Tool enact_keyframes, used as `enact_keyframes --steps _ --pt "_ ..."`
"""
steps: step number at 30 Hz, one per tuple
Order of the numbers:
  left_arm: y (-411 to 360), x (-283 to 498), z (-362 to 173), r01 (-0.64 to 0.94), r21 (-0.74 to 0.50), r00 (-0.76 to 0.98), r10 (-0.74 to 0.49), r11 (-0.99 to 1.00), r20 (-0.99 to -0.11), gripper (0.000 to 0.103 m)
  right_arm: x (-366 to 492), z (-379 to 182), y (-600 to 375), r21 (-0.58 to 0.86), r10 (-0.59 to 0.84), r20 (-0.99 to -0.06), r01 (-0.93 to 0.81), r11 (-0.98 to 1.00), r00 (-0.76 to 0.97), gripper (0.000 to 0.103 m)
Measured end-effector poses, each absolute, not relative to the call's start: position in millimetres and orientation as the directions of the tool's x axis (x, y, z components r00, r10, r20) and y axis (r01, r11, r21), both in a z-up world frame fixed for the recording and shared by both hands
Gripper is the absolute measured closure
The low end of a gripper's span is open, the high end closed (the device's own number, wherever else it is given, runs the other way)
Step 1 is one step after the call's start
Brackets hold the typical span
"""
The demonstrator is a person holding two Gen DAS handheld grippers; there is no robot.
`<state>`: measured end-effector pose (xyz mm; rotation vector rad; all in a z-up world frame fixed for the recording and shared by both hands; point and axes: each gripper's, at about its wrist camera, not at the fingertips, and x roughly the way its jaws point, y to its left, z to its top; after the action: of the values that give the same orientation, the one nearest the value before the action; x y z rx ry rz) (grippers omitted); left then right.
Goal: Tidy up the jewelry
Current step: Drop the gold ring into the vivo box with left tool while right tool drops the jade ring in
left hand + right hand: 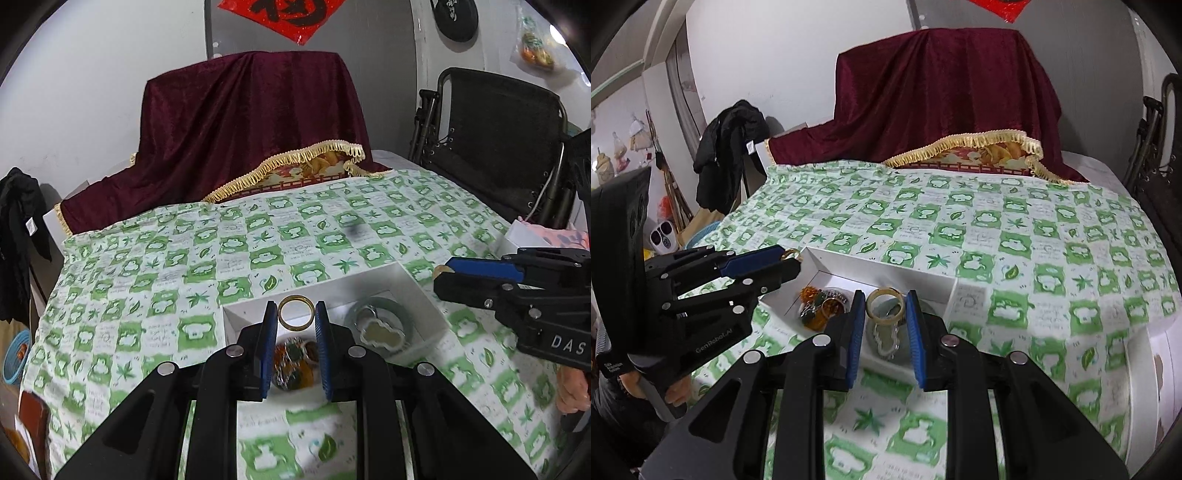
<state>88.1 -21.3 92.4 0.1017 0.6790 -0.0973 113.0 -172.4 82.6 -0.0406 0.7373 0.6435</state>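
Left gripper point(295, 317) pinches gold bangle point(295, 312) over white box point(424, 295); right gripper point(885, 308), at 3 o'clock, clamps pale bangle point(884, 303) above same box.

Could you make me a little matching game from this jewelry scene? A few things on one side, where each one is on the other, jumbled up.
Things:
1. gold ring
2. pale bangle
3. amber and green bead pile
4. dark red velvet cloth

Places:
A. draped over something tall at the back of the table
B. between the fingers of the right gripper
C. lying in the white box, in its left part
D. between the fingers of the left gripper

Pairs: 1-D, 2-B, 3-C, 4-A
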Motion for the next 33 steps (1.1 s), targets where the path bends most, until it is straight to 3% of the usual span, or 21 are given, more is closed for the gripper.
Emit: enact_keyframes --steps 14,16,20,25,29,30,33 --pt "-1.7 129.5 46.2 0.098 -0.043 0.656 -0.097 0.994 -0.749 0.082 146.3 41.2 -151.2 0.152 0.457 -0.732 -0.533 0.832 0.505 0.081" --pt "-2.0 129.2 45.1 0.101 -0.047 0.655 -0.102 0.994 -0.749 0.081 147.3 39.3 -153.2 0.159 0.459 -0.732 -0.529 0.833 0.503 0.077" --pt "-3.8 125.6 48.2 0.099 -0.044 0.671 -0.1 0.994 -0.734 0.066 146.8 41.1 -156.3 0.165 0.463 -0.724 -0.524 0.836 0.511 0.075" --pt "-4.0 120.8 54.0 0.092 -0.048 0.686 -0.098 0.995 -0.721 0.058 143.3 48.5 -161.3 0.174 0.468 -0.707 -0.512 0.841 0.53 0.073" --pt "-7.0 112.7 62.1 0.078 -0.038 0.71 -0.083 0.996 -0.699 0.04 136.5 57.6 -166.2 0.179 0.467 -0.681 -0.491 0.853 0.563 0.054" --pt "-8.6 109.9 65.2 0.072 -0.029 0.722 -0.072 0.997 -0.689 0.033 134.0 60.5 -167.3 0.179 0.467 -0.674 -0.487 0.855 0.572 0.052" --pt "-12.5 98.3 75.9 0.062 -0.009 0.753 -0.052 0.998 -0.656 0.025 124.5 70.2 -169.8 0.173 0.46 -0.651 -0.473 0.864 0.604 0.045"
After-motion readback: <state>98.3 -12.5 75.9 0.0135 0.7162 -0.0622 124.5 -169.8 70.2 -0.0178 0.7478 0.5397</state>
